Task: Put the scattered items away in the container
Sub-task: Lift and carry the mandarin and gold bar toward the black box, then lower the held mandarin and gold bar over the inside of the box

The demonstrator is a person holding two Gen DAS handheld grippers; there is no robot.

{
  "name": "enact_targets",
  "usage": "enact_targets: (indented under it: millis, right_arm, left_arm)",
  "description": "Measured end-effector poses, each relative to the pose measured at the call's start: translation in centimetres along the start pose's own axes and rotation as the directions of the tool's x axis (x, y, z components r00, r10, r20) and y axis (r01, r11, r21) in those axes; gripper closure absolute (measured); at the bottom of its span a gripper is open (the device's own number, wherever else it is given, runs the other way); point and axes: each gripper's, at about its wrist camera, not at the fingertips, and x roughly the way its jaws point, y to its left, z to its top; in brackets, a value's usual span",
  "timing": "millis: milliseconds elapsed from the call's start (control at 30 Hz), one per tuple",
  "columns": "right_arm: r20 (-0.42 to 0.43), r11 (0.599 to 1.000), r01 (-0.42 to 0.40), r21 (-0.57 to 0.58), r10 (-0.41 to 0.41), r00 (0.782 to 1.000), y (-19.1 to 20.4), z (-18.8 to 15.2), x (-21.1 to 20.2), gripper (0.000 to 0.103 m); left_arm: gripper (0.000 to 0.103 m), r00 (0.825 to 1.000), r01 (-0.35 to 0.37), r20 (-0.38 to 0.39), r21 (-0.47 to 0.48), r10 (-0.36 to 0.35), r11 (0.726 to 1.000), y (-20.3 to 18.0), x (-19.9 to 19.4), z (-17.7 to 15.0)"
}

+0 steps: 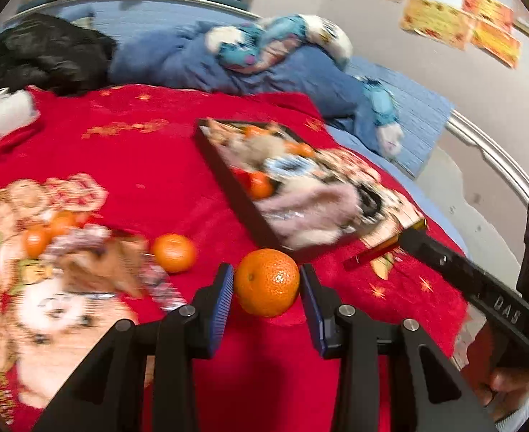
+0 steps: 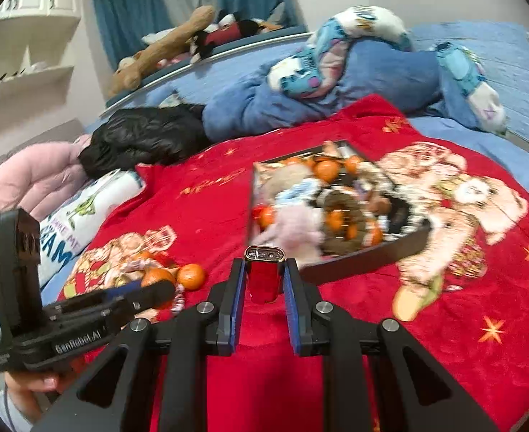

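Red lighter (image 2: 263,276) upright in right claw (image 2: 263,280), gold top up

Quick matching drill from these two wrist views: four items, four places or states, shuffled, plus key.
Items
1. tangerine
2. red lighter
3. pink fluffy item
4. black jacket

Places/states
A. lying in the black tray
B. between the left gripper's pads
C. on the bed beyond the red blanket
D. clamped upright in the right gripper

Pairs: 1-B, 2-D, 3-A, 4-C
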Motion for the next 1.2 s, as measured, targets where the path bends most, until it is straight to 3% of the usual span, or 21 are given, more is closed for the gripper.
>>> enact_targets:
  millis: [200, 467, 933, 1033, 1200]
  right_arm:
    - [0.007, 0.996, 0.033, 0.083, -0.034, 0.999, -4.0, -0.6, -1.3, 0.083]
    - [0.002, 0.994, 0.047, 0.097, -0.048, 0.999, -4.5, -0.7, -0.7, 0.083]
    - [0.038, 0.995, 0.017, 0.101, -0.021, 0.999, -4.0, -0.2, -0.6, 0.083]
    - [0.06, 0.993, -0.003, 0.119, -0.004, 0.998, -4.1, 0.1, -0.8, 0.083]
    - [0.08, 0.99, -0.018, 0.141, 0.006, 0.997, -4.2, 0.7, -0.7, 0.083]
  left_arm:
    - [0.064, 0.996, 0.081, -0.055, 0.089, -0.076, 0.993, -3.9, 2.0, -1.2]
    - [0.064, 0.987, 0.137, -0.096, 0.124, -0.126, 0.983, -5.8, 2.8, -2.2]
    - [0.064, 0.988, 0.131, -0.107, 0.152, -0.115, 0.98, -5.0, 1.7, -3.4]
    - [0.064, 0.985, 0.152, -0.096, 0.127, -0.14, 0.98, -4.4, 1.1, -2.9]
    - [0.064, 0.99, 0.13, -0.067, 0.142, -0.122, 0.981, -4.7, 0.9, -1.0]
